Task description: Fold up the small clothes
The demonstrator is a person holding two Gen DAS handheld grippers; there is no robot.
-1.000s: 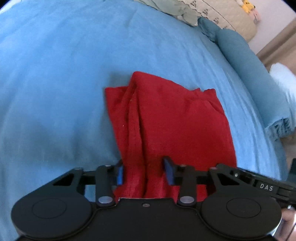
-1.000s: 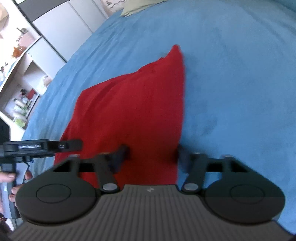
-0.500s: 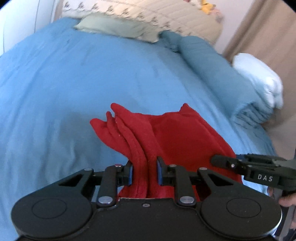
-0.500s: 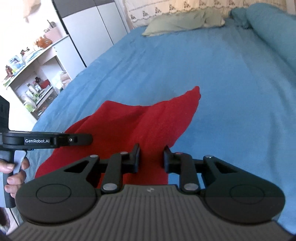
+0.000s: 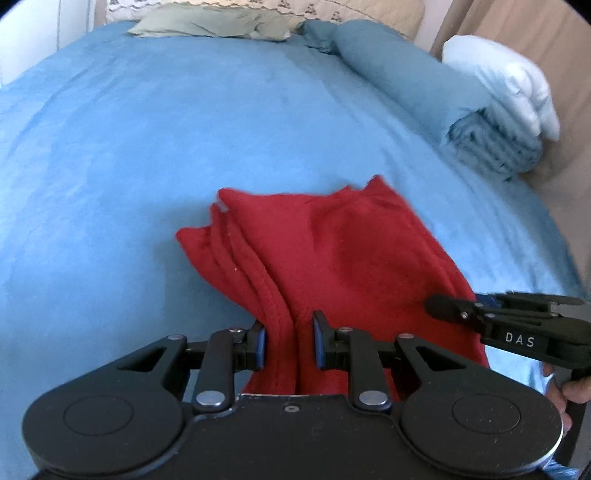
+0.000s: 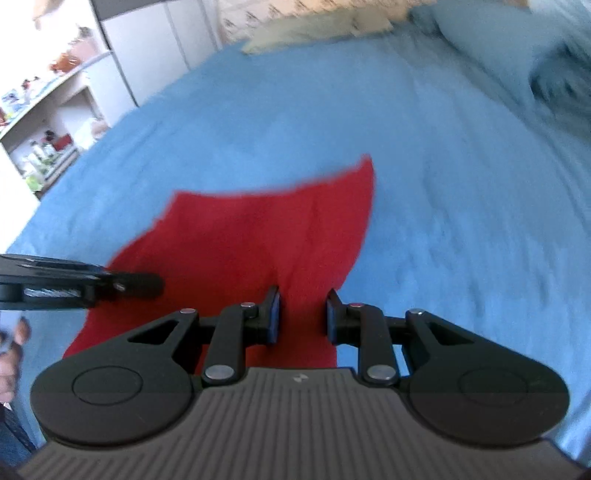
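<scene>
A small red garment (image 5: 332,251) hangs over the blue bed cover (image 5: 166,129), its far end trailing toward the bed. My left gripper (image 5: 288,341) is shut on its bunched near left edge. My right gripper (image 6: 302,319) is shut on the near right edge of the same red garment (image 6: 258,243). Each gripper shows in the other's view: the right one (image 5: 517,325) at the right side, the left one (image 6: 74,284) at the left side. The cloth between the jaws hides how much is gripped.
A rolled teal duvet (image 5: 424,85) and a white pillow (image 5: 509,77) lie along the bed's right side. A pale green pillow (image 5: 207,26) lies at the head. White shelves and cupboards (image 6: 55,110) stand to the left.
Both grippers closed on the garment's near edge and lifted it. The views tilted up toward the head of the bed, and the garment's far end now drapes lower.
</scene>
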